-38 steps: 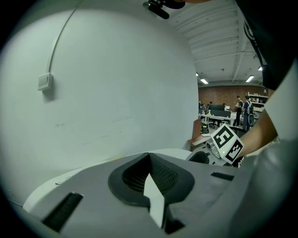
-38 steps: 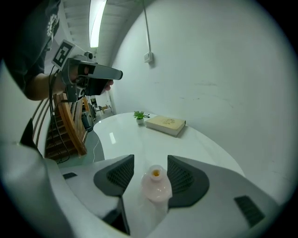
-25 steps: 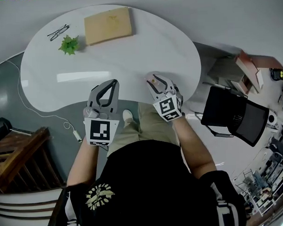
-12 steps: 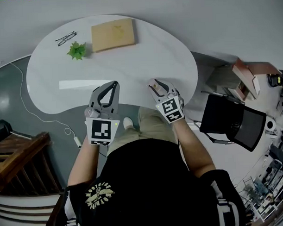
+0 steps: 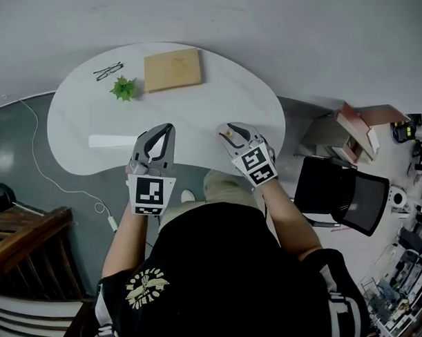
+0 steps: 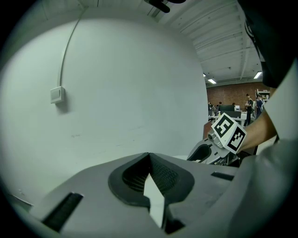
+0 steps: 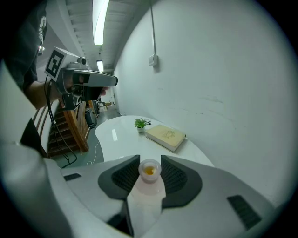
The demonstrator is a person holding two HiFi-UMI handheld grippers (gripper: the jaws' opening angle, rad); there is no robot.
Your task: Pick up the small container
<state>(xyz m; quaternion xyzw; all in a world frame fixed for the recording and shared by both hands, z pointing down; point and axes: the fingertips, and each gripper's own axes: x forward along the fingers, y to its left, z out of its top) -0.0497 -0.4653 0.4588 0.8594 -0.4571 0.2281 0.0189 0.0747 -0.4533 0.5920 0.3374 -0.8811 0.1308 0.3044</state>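
The small container (image 7: 150, 170), a translucent little jar with an orange-yellow centre, sits pinched between the pads of my right gripper (image 7: 150, 175), held in the air above the white table (image 7: 121, 135). In the head view the right gripper (image 5: 232, 134) hovers over the table's near edge with the container (image 5: 228, 133) at its tips. My left gripper (image 5: 168, 128) is beside it to the left, fingertips touching and nothing in it. The left gripper view faces a blank wall over the closed left gripper (image 6: 149, 157); the right gripper (image 6: 219, 144) shows at its right.
On the far side of the white table (image 5: 78, 127) lie a tan book (image 5: 171, 69), a small green plant (image 5: 124, 87) and a pair of glasses (image 5: 108, 70). A black chair (image 5: 343, 191) stands to the right, wooden stairs (image 5: 20, 233) and a floor cable (image 5: 52, 180) to the left.
The head view has shifted, so the table and its book, plant and glasses sit lower in the picture. Both grippers keep their poses and the right still holds the container.
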